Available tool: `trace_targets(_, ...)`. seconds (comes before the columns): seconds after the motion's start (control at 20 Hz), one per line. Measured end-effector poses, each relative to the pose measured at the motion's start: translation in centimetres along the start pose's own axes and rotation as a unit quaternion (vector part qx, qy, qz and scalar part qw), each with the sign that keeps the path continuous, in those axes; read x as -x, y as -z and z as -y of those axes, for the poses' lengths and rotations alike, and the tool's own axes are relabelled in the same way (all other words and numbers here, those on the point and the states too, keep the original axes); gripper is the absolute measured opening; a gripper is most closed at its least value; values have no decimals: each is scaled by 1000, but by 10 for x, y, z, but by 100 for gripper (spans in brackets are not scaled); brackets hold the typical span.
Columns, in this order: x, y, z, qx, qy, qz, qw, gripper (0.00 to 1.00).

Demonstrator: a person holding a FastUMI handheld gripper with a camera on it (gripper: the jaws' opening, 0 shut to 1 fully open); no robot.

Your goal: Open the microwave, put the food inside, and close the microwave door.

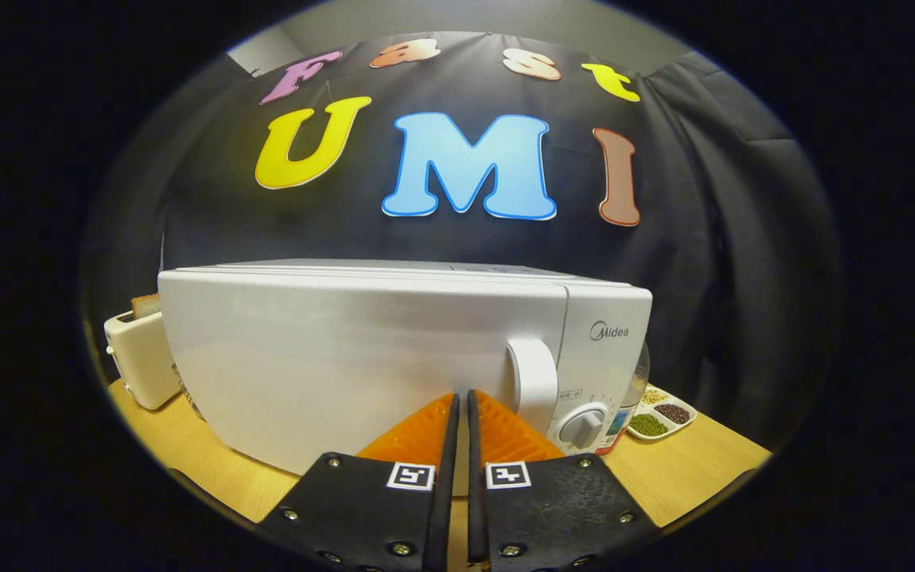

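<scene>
A white microwave (362, 357) stands on the wooden table just ahead of my fingers, its door closed. The white door handle (533, 385) is a vertical loop at the door's right side, slightly right of my fingertips. Beside it, a round dial (583, 425) sits on the control panel. My gripper (463, 395) is shut, its two orange fingers (426, 433) nearly touching with nothing between them. The tips lie close against the lower door front, left of the handle.
A white toaster (140, 357) with bread in its slot stands left of the microwave. Right of the microwave, a white divided tray (660, 413) holds beans and grains, and a clear container (638, 381) sits partly hidden. The wooden table (680, 469) extends on both sides.
</scene>
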State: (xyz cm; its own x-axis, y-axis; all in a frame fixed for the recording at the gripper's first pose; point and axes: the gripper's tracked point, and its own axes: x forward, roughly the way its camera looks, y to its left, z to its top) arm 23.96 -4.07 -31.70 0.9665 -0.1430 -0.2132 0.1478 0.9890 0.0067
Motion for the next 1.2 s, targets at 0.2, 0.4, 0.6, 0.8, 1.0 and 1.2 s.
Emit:
trace_targets(0.2, 0, 1, 1, -2, -8, -12, 1000, 8)
trace_targets(0.4, 16, 0, 2, -13, -24, -25, 999, 8)
trace_targets(0.6, 58, -12, 9, -16, -33, -20, 999, 8)
trace_targets(0.8, 114, -37, 10, -42, -54, -19, 997, 8)
trace_targets(1.0, 180, -91, 12, -44, -77, 13, 996, 8)
trace_targets(1.2, 238, -146, 10, -34, -86, 58, 994, 7)
